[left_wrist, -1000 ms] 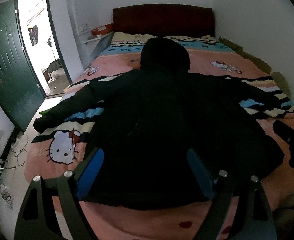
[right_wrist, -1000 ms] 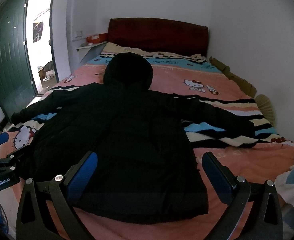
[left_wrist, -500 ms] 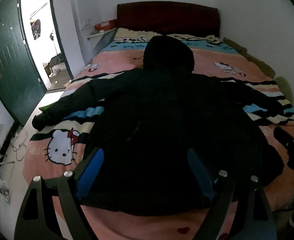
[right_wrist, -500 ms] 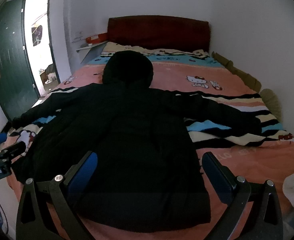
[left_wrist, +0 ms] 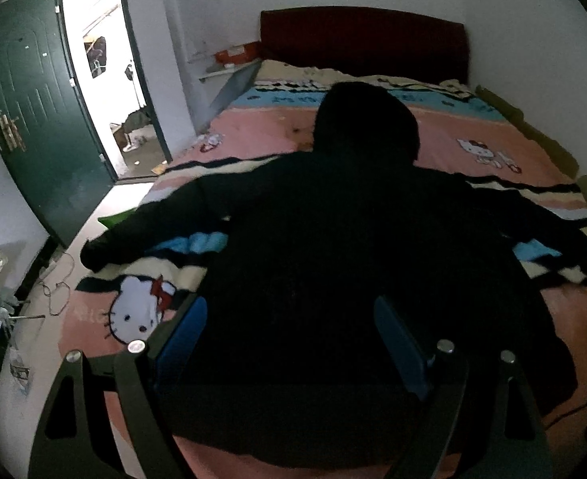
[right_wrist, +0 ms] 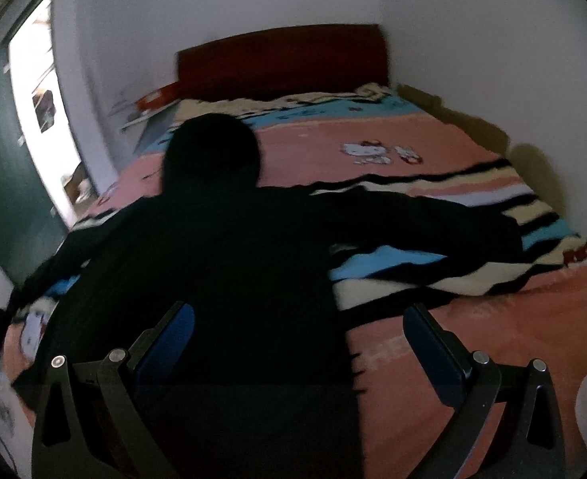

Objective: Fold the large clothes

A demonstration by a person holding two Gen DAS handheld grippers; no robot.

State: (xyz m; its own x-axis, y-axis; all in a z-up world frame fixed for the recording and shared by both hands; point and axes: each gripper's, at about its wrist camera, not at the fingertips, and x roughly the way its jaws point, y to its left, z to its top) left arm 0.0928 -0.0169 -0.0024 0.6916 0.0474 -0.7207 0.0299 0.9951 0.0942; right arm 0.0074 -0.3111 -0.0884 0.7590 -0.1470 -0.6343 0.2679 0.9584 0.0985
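A black hooded coat (left_wrist: 333, 263) lies spread flat on the bed (left_wrist: 473, 135), on a pink cartoon-cat blanket (left_wrist: 137, 311), and fills the centre of both views. Its long axis runs from the hem at the bottom of the frame up to the hood (left_wrist: 365, 119), which points to the dark red headboard (left_wrist: 365, 44) at the top. The two sleeves go out sideways — one (left_wrist: 153, 227) to the left edge of the frame, the other (right_wrist: 433, 215) to the right.

The coat looks thick and padded, so I judge it soft but bulky and rather heavy; it will bend easily but spring back a little. Good places to take hold seem to be a sleeve cuff or a hem corner, where the cloth is thinner.

The left hand-held gripper (left_wrist: 289, 335) is spread wide and pinches nothing. The right hand-held gripper (right_wrist: 299, 343) is also spread, above the hem, with nothing in it.
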